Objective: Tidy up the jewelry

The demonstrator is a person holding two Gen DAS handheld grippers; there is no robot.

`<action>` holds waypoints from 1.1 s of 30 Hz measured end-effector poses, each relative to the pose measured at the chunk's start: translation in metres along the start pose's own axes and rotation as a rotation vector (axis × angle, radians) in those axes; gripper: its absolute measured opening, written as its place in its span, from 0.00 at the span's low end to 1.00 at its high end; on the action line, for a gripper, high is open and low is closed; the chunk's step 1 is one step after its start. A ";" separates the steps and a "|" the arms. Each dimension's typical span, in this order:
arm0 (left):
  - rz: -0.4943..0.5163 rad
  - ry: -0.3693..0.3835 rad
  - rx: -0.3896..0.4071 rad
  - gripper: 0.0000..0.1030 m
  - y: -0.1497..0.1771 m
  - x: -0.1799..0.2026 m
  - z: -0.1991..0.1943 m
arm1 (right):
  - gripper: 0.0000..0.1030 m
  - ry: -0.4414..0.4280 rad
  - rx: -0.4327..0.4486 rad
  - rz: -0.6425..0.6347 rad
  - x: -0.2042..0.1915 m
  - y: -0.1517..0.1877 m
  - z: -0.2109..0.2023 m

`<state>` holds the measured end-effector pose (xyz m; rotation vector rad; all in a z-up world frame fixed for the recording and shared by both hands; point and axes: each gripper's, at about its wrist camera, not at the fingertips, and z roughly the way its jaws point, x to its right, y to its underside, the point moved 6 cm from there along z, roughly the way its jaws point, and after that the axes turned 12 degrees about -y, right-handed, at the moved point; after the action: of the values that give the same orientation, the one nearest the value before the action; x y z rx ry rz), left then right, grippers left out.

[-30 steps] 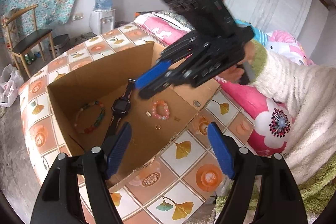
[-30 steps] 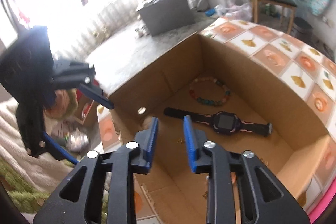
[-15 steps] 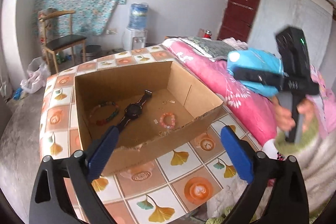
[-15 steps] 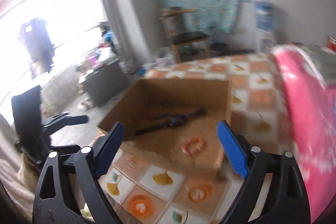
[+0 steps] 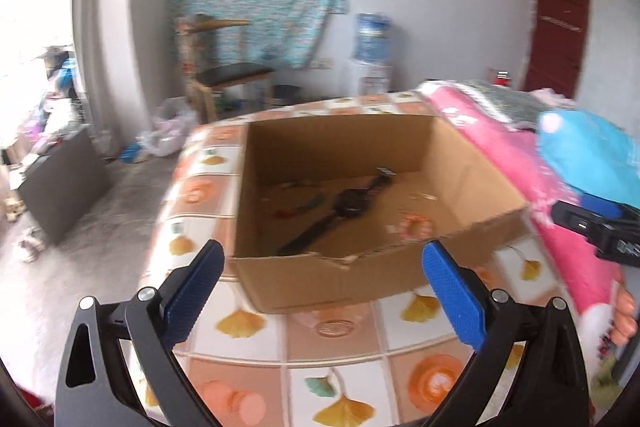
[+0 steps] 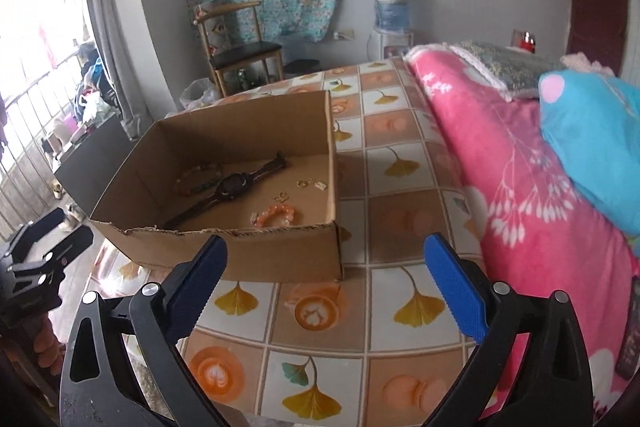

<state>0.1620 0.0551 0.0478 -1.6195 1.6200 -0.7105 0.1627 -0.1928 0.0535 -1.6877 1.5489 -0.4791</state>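
Jewelry (image 6: 276,215) lies in box (image 6: 256,259) — beyond opening, empty jaws.

Matt brown cardboard box (image 6: 280,259) with a ragged torn near edge; glossy printed tablecloth (image 6: 404,211) beneath; fuzzy pink blanket (image 6: 520,187) to the right; ribbed blue fingers (image 6: 456,287).

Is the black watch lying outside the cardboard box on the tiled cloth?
No, the black watch lies on the floor inside the cardboard box, between the beaded bracelet and the pink bracelet.
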 end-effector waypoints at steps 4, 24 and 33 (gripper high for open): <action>-0.047 -0.115 0.040 0.95 -0.006 -0.013 -0.010 | 0.92 0.002 0.030 -0.037 -0.017 -0.001 -0.006; 0.014 -0.234 -0.060 0.95 0.001 0.011 -0.003 | 0.92 0.027 0.022 -0.074 -0.037 -0.001 0.006; -0.022 -0.276 -0.143 0.95 0.005 0.016 0.011 | 0.92 0.018 -0.018 -0.057 -0.033 0.006 0.014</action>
<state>0.1685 0.0406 0.0356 -1.7538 1.4804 -0.3682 0.1626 -0.1570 0.0473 -1.7491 1.5254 -0.5126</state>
